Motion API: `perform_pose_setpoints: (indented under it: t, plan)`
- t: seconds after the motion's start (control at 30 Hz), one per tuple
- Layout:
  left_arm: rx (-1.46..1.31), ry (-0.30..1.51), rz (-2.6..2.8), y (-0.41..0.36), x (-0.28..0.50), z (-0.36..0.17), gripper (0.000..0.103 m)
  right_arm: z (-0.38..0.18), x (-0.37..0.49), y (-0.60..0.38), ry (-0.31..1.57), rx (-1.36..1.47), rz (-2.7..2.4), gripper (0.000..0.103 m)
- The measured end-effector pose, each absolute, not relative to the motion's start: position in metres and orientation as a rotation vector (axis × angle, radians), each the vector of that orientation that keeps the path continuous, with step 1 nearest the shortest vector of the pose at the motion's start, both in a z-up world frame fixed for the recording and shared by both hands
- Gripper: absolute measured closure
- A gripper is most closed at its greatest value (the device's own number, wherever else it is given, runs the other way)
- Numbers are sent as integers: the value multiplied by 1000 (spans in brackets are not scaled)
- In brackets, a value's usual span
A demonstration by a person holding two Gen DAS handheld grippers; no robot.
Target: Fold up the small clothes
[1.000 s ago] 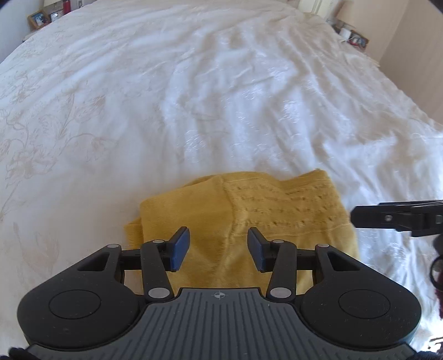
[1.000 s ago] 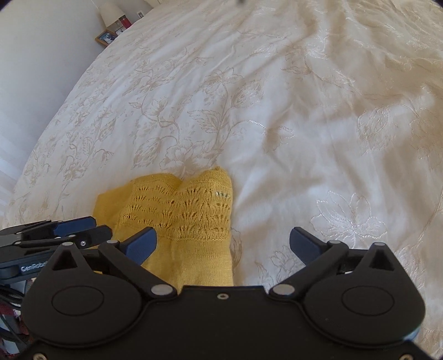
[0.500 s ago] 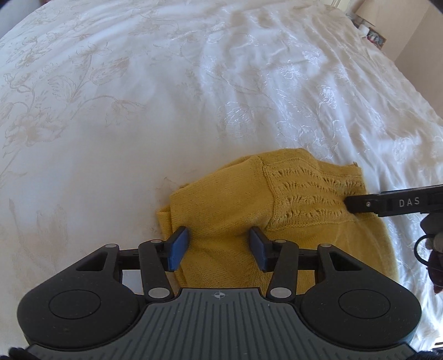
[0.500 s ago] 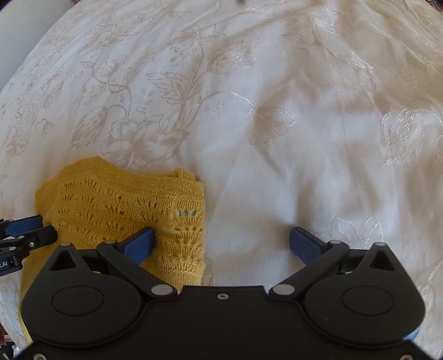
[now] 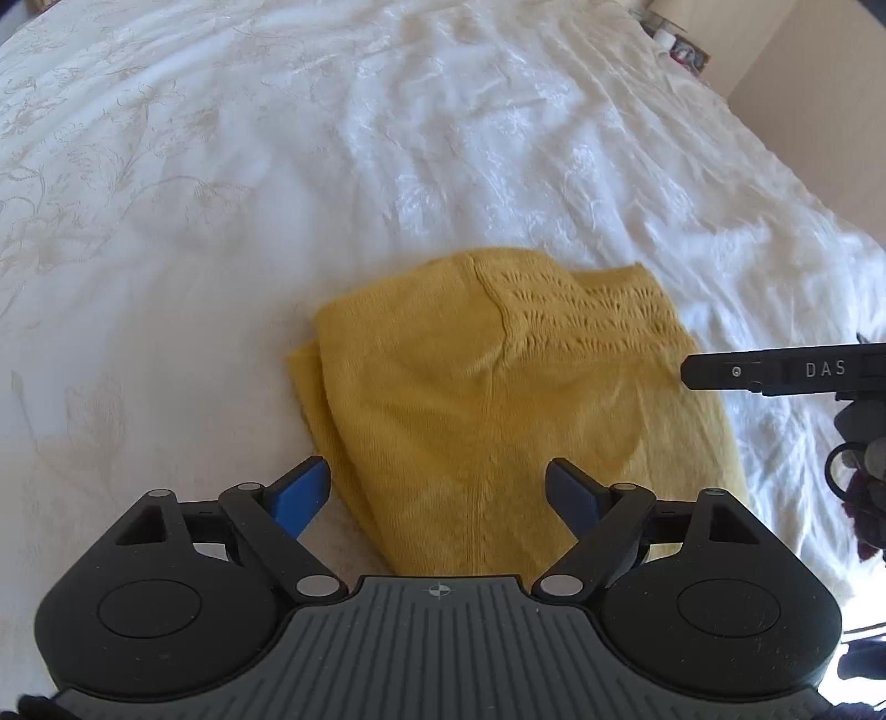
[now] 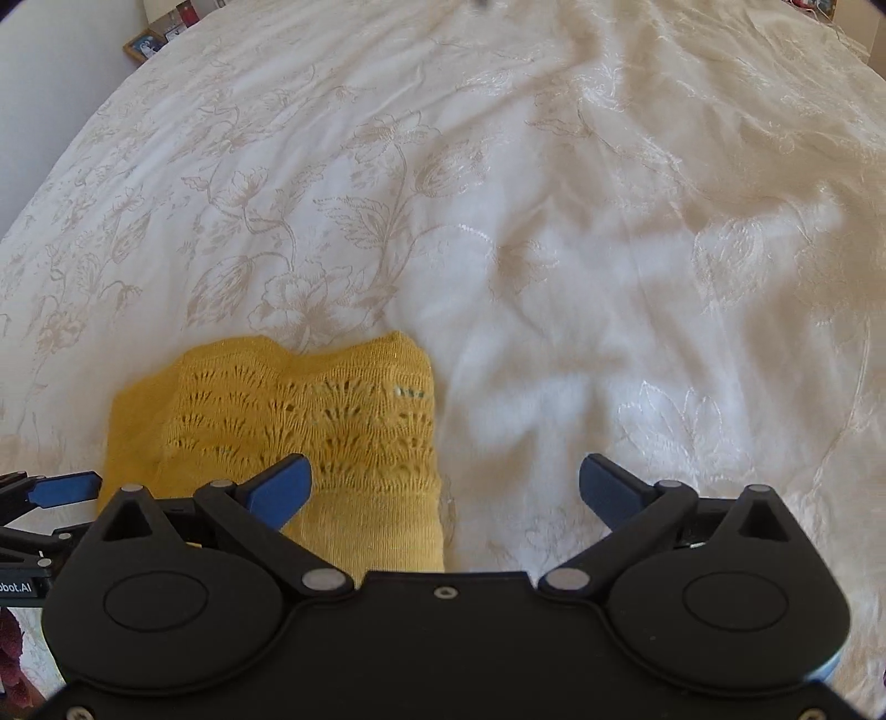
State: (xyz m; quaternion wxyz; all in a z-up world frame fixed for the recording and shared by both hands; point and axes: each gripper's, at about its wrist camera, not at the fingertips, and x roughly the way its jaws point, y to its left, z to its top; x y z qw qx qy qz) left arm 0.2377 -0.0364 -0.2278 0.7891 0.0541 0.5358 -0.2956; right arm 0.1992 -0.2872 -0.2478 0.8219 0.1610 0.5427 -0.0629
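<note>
Two grippers hang low over a white bedspread (image 5: 443, 138) embroidered with pale flowers, and between them lies the one garment in play: a small mustard-yellow knitted top (image 5: 498, 399), folded into a compact bundle near the bed's close edge. Its lacy openwork band (image 6: 332, 421) faces up on the right-hand half, with plain knit on the left.

The left gripper (image 5: 437, 495) has its blue-padded fingers (image 5: 296, 493) spread apart, straddling the near edge of the top without pinching any cloth. The right gripper (image 6: 443, 487) is likewise released and wide; its left pad sits over the lace portion while its right pad is above bare bedspread just beside the garment. From the left camera, the right tool's black finger reaches in from the side, its tip at the bundle's right edge; whether it touches the knit is unclear.

A framed picture (image 6: 145, 47) stands at the far corner beyond the bed.
</note>
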Motion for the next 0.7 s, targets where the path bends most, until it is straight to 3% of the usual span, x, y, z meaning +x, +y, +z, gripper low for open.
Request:
perform_pose_setpoints:
  t: [0.13, 0.23, 0.7]
  plan:
    - [138, 1193, -623, -23, 217, -241, 18, -264, 171, -282, 1236, 308, -147, 0]
    - [123, 1192, -592, -10, 207, -242, 13, -265, 153, -288, 1234, 342, -163, 0]
    - [221, 1108, -368, 5, 129, -231, 12, -263, 90, -287, 1221, 141, 55, 0]
